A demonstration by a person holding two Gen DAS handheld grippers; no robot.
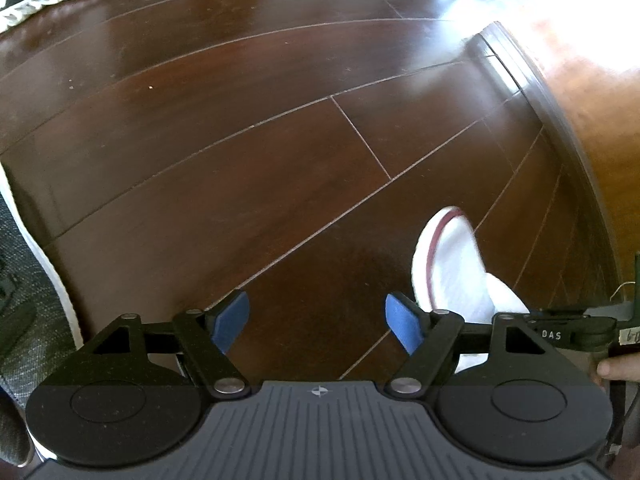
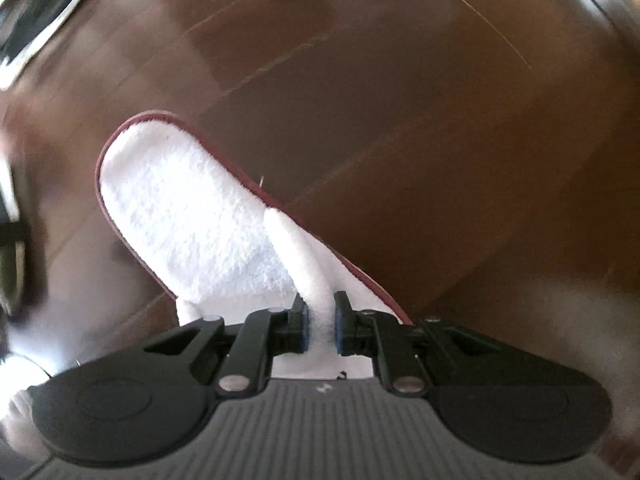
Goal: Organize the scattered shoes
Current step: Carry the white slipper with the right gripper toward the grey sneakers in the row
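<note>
Left tool (image 1: pixel 318 322) — black linkage arms, blue pads (image 1: pixel 230 322), silver screws.

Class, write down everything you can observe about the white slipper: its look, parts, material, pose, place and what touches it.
The white slipper looks like soft terry cloth, with a dark red piped edge running round the sole. It is an open-backed slip-on: a flat fluffy insole and a white upper band. The right gripper is shut on a fold of that upper, so the slipper sticks out beyond the fingers above the dark wooden floor. Whether it touches the floor cannot be told. The left wrist view shows it beside the open left gripper, apart from it.
</note>
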